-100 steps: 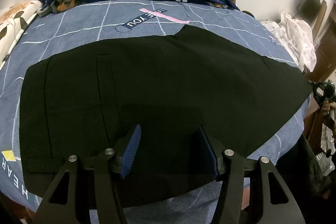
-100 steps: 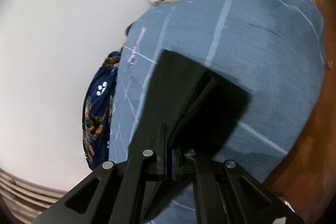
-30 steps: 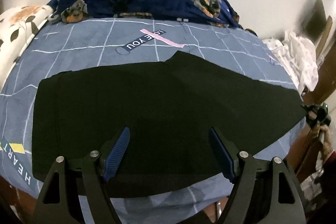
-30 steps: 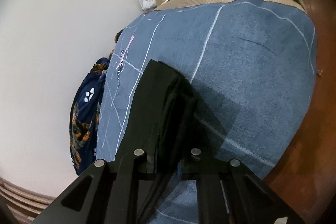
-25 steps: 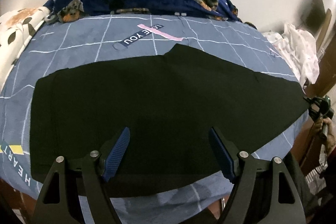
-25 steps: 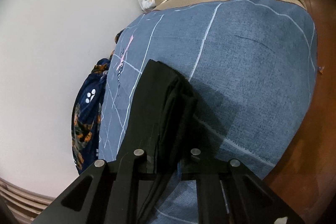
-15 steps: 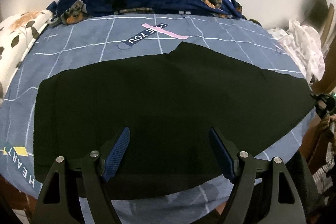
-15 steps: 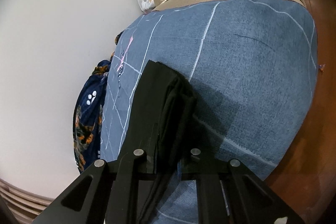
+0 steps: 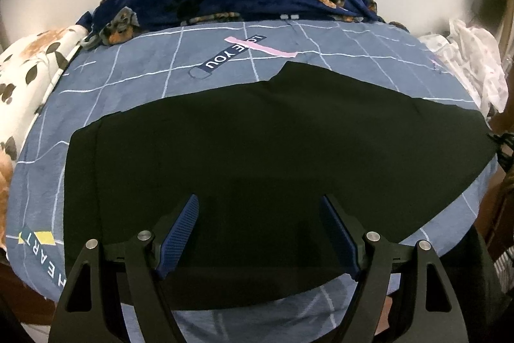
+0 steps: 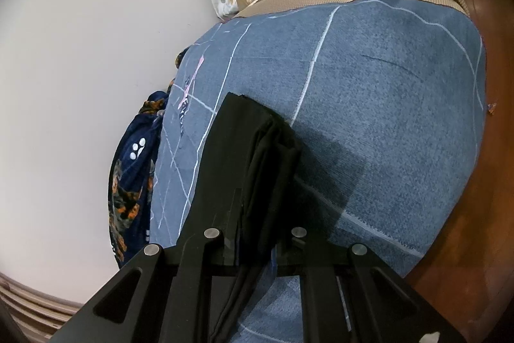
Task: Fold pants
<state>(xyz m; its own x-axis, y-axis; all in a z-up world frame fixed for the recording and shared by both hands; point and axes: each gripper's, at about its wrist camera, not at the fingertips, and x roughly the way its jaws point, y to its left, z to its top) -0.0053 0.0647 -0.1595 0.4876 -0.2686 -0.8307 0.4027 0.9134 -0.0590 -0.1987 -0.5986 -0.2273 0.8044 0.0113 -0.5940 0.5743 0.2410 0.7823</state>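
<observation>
Here, in the left wrist view, one pair of black pants (image 9: 257, 150) lies flat across the blue bedsheet (image 9: 135, 79); the left gripper (image 9: 258, 230) hovers above them, spread, holding nothing. In the right wrist view, the right gripper (image 10: 253, 233) pinches the pants' bunched end over the same sheet.

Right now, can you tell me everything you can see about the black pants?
The pants are plain black, of smooth matte cloth, and lie spread flat across the blue checked bedsheet, one side tapering to the right. A seam runs down near the left end. The right gripper is shut on the bunched cloth at that tapered end. The left gripper is open above the near edge, touching nothing.
</observation>
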